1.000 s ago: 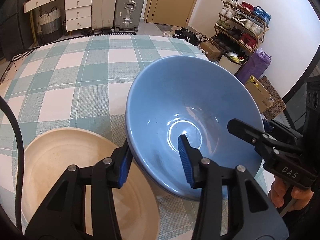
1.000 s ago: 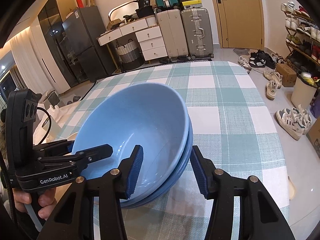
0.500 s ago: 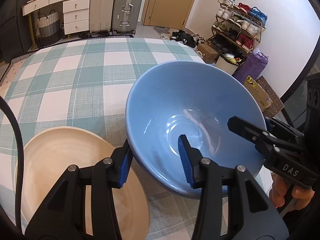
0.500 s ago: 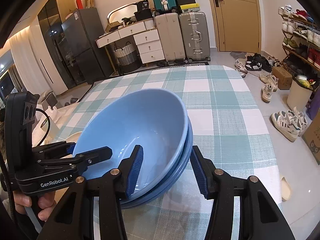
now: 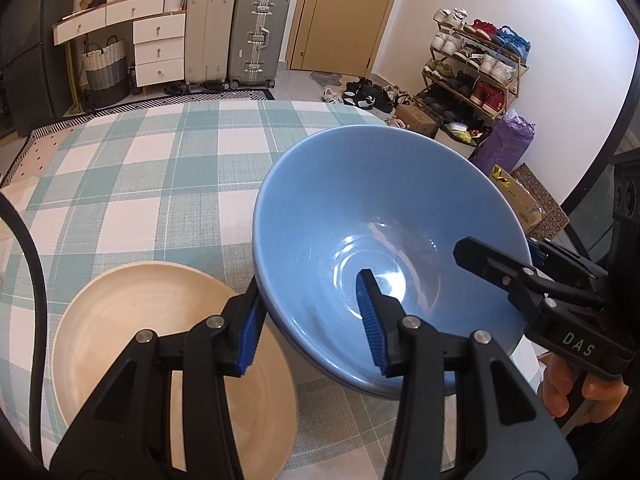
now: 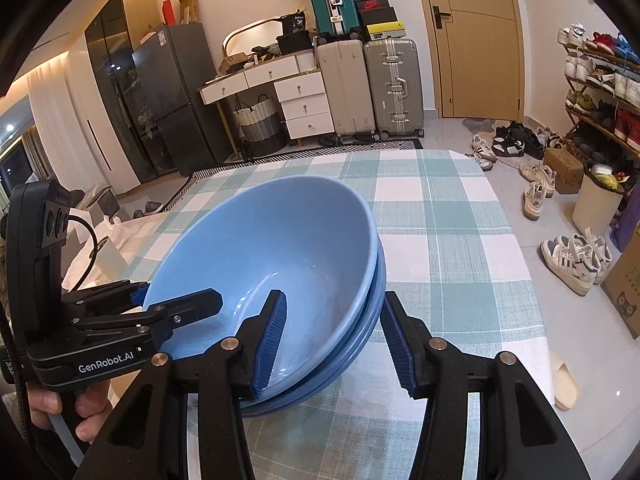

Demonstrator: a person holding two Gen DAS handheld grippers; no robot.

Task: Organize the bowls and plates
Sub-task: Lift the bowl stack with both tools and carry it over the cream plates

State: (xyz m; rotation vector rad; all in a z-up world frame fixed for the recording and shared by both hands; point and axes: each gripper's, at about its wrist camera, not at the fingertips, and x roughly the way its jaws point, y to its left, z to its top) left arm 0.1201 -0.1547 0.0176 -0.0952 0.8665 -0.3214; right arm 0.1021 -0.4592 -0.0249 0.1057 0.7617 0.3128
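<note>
A stack of blue bowls [image 5: 384,216] [image 6: 280,248] sits tilted on the checked tablecloth [image 5: 132,176]. My left gripper [image 5: 310,324] straddles the stack's near-left rim, one pad inside the top bowl and one outside; its jaws stand apart and do not pinch the rim. My right gripper [image 6: 334,338] straddles the opposite rim the same way, jaws apart. Each gripper shows in the other's view, the right one in the left wrist view [image 5: 532,276], the left one in the right wrist view [image 6: 160,304]. A cream plate [image 5: 120,320] lies flat to the left of the bowls.
The table's right edge [image 6: 516,240] drops to a floor with shoes and a slipper [image 6: 564,384]. Suitcases [image 5: 256,36], drawers and a shoe rack [image 5: 476,64] stand beyond the far edge. A cable [image 5: 36,272] hangs at my left.
Both views have risen and tipped back, showing more of the room. The bowls stay between the jaws of both grippers, and the cream plate sits further from my left gripper.
</note>
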